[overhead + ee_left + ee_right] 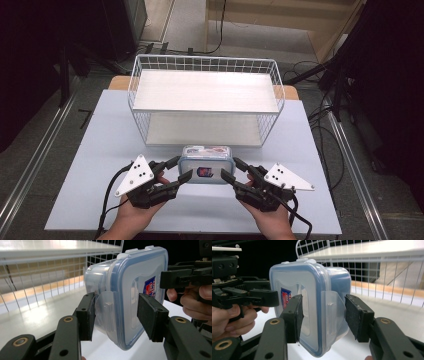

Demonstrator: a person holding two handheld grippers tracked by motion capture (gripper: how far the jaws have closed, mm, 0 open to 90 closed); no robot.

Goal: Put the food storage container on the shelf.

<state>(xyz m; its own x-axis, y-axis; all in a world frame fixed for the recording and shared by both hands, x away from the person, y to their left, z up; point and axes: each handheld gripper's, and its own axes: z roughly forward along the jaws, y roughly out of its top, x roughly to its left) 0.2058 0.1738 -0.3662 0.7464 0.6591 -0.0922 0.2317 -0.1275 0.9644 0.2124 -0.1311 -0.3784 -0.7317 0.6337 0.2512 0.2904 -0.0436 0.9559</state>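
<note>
Container (206, 164) clamped between both tongs

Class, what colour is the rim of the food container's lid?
Blue, around a clear plastic lid on the food container; it shows best in the left gripper view.

High view: soft and low-res, surface (100, 165) evenly lit from overhead, surroundings nearly black. Both claw views sharper, glare on the shelf (57, 246) and the surface, near claw arms slightly blurred, backgrounds dark.
</note>
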